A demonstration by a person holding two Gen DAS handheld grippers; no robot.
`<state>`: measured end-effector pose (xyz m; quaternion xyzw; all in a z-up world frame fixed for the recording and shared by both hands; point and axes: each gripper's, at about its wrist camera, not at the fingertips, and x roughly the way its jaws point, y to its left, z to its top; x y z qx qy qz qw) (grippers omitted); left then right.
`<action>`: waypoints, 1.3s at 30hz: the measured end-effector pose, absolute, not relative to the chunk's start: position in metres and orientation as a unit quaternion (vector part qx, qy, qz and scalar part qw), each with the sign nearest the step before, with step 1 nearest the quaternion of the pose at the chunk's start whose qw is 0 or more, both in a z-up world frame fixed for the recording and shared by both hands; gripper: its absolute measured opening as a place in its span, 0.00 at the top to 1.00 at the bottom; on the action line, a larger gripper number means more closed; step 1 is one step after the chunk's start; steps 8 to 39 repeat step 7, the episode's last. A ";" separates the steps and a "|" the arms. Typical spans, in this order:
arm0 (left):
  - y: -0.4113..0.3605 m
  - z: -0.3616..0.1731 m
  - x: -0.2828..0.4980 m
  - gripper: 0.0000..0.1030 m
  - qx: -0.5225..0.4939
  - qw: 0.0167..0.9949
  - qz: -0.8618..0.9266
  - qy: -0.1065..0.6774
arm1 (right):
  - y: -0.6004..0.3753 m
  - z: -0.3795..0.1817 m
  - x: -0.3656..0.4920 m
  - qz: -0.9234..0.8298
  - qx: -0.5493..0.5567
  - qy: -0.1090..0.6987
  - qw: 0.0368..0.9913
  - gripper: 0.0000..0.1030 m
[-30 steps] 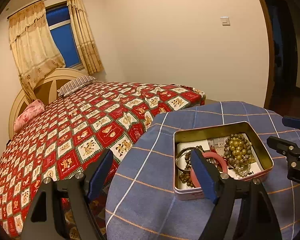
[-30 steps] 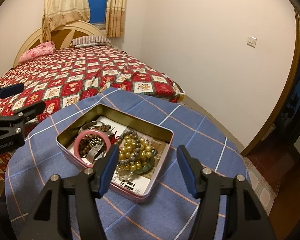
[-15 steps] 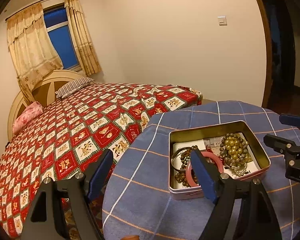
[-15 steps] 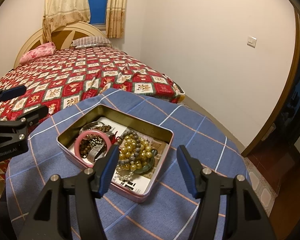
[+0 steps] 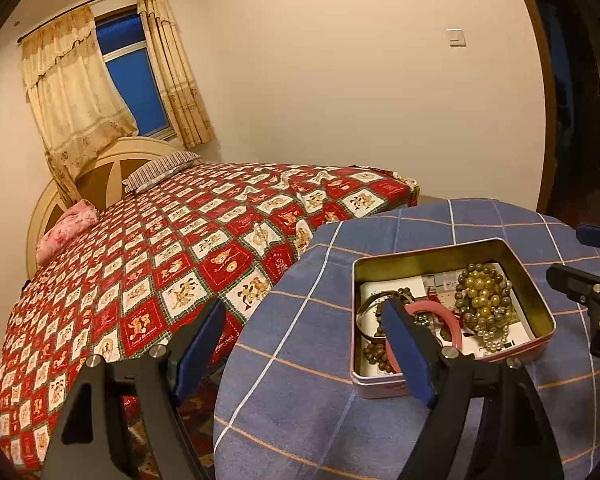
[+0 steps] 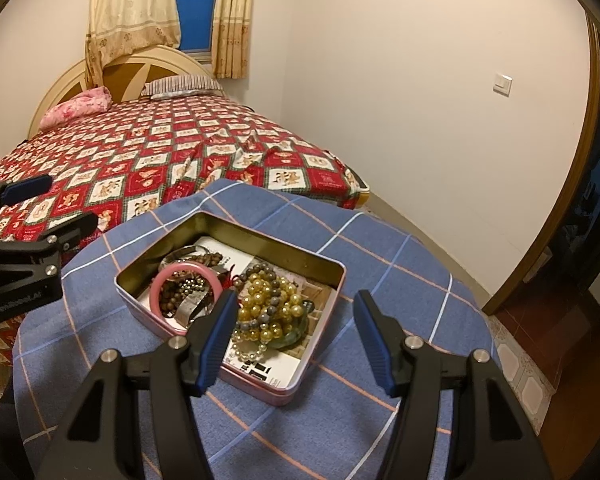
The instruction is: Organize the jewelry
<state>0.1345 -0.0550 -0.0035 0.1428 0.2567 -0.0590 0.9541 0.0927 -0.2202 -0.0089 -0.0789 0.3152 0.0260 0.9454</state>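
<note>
An open tin (image 6: 324, 296) sat on the blue checked table (image 6: 400, 280), holding a pink bangle (image 6: 156, 284) and gold beads (image 6: 268, 308). The left gripper (image 5: 304, 328) and right gripper (image 6: 294, 320) hovered near it, both spread wide, gripping nothing.

The left gripper (image 5: 304, 320) hides part of the pink bangle (image 5: 452, 322); the printed card (image 6: 260, 368) lies mostly buried under beads.
</note>
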 end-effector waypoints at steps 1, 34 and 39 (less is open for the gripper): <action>-0.054 -0.004 0.134 0.21 0.141 0.954 -0.061 0.256 | -0.220 -0.009 0.093 0.026 -0.079 0.315 0.945 0.39; -0.052 -0.006 0.134 0.20 0.137 0.956 -0.064 0.251 | -0.224 -0.010 0.093 0.022 -0.078 0.318 0.945 0.39; -0.052 -0.006 0.134 0.20 0.137 0.956 -0.064 0.251 | -0.224 -0.010 0.093 0.022 -0.078 0.318 0.945 0.39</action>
